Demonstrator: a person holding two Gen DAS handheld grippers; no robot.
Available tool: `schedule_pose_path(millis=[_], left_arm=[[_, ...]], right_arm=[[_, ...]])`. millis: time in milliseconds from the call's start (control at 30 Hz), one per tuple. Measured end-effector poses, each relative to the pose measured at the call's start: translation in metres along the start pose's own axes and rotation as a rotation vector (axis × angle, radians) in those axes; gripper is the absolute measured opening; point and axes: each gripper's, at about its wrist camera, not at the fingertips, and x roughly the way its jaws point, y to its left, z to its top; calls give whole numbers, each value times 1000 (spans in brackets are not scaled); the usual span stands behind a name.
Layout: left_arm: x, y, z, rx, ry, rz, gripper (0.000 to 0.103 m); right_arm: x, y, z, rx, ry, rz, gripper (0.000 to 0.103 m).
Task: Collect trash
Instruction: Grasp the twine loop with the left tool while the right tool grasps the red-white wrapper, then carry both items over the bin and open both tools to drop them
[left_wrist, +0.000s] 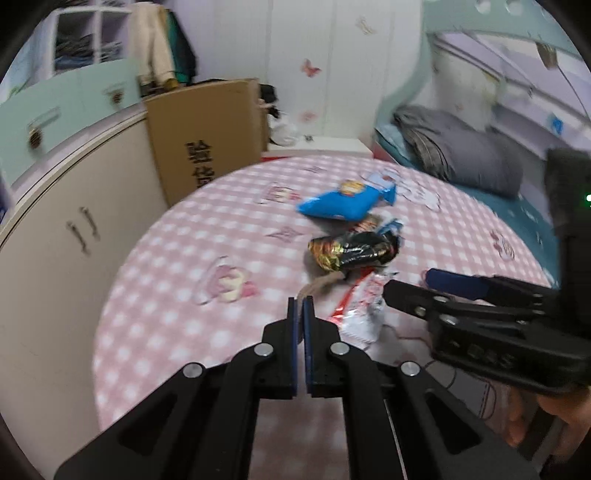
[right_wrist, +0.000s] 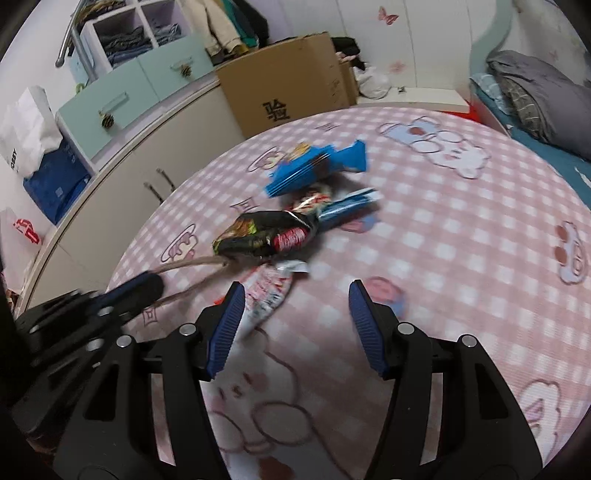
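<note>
Wrappers lie in a loose heap near the middle of the pink checked desk (left_wrist: 166, 314): a blue bag (left_wrist: 340, 205) farthest back, a black packet (left_wrist: 351, 251) before it, a white wrapper (left_wrist: 360, 314) nearest. Left gripper (left_wrist: 301, 306) has its fingers pressed together, empty. Right gripper (right_wrist: 295, 295) holds its fingers wide, one finger touching the white wrapper.
</note>
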Motion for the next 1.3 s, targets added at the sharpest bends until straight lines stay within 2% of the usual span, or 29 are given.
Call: schedule_pose_path(millis=[100, 133, 167, 200, 300, 333, 433, 533, 733, 867, 1033, 1167, 1300], left_arm=[[-16, 14, -7, -29, -19, 14, 3], [-19, 18, -10, -35, -15, 16, 3], [-22, 22, -13, -47, -14, 13, 3], [-25, 26, -16, -60, -12, 6, 3], [-33, 38, -25, -103, 7, -43, 3], [-36, 39, -29, -104, 4, -46, 3], [-47, 39, -39, -93, 2, -49, 3], [-57, 38, -50, -83, 2, -51, 3], [-73, 39, -66, -79, 2, -50, 3], [-81, 41, -75, -87, 4, -56, 3], [-104, 64, -94, -132, -13, -23, 3], [-136, 98, -112, -199, -59, 15, 3], [-156, 132, -126, -260, -78, 94, 3]], right_arm=[[12, 13, 3, -16, 19, -19, 58], [15, 17, 4, -34, 18, -37, 54], [17, 21, 5, -47, 19, -49, 48], [19, 26, 5, -68, 19, -76, 34], [17, 27, 3, -87, 18, -77, 19], [13, 27, 0, -90, 10, -71, 10], [-3, 25, -9, -96, -15, -72, 10], [-21, 29, -15, -106, -53, -37, 10], [-50, 67, -18, -105, -115, 153, 10], [-31, 105, -20, -159, -63, 203, 10], [10, 121, -36, -176, 38, 166, 9], [7, 124, -38, -180, 21, 153, 9], [-12, 146, -38, -200, -26, 192, 9]])
